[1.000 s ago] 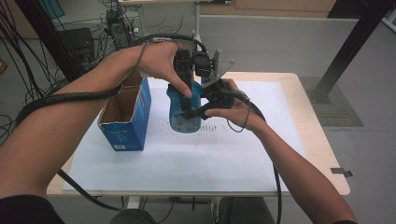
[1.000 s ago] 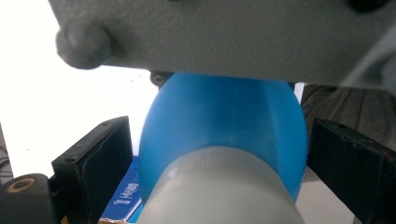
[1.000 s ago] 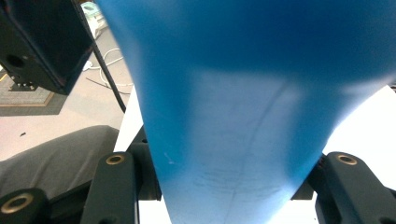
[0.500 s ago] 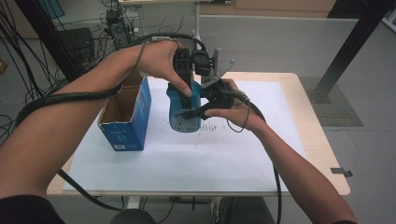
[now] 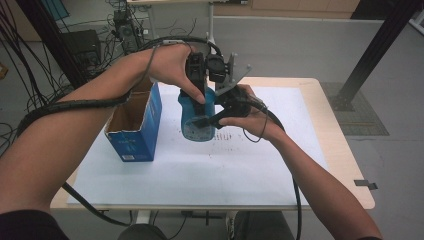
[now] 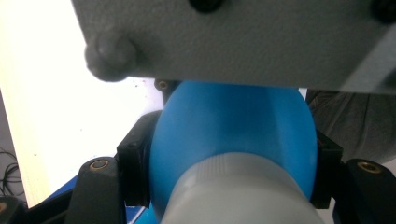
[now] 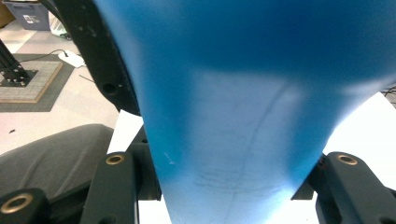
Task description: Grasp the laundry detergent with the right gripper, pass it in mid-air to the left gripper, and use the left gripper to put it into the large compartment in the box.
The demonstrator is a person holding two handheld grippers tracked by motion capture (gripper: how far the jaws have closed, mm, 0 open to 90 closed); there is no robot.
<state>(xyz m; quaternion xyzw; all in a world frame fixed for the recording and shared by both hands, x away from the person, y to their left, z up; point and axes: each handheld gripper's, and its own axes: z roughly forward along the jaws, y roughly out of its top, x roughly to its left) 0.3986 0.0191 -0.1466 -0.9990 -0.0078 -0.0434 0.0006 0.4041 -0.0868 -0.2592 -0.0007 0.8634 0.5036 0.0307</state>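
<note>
Holding a blue bottle [image 5: 197,120] between them, both tools are clamped on it above the white-covered tabletop [image 5: 260,175], just right of the open blue cardboard box [image 5: 135,125]. In the high view the left hand-held gripper [image 5: 200,92] comes down from above onto the bottle's upper part, and its jaws have just been closing; in the left gripper view they press on either side of the blue shoulder [image 6: 233,130] right above the grey cap [image 6: 243,191], so that grip looks firmly made. The right hand-held gripper [image 5: 210,120] reaches in from the right and holds the bottle's body, its jaws drawn in tight on the blue wall [image 7: 243,154] as seen in the right gripper view. Whether the bottle's base touches the tabletop or hangs just over it cannot be told from the high view. My judgement is that the step in hand is securing the bottle with two grips, one on the body to steady it and one near the cap, most likely as a lead-in to working the cap or passing the bottle from one hand to the other. The next move calls for the right grip to keep the body from turning while the left works at the top; a slip on the smooth rounded shoulder is the main risk
</note>
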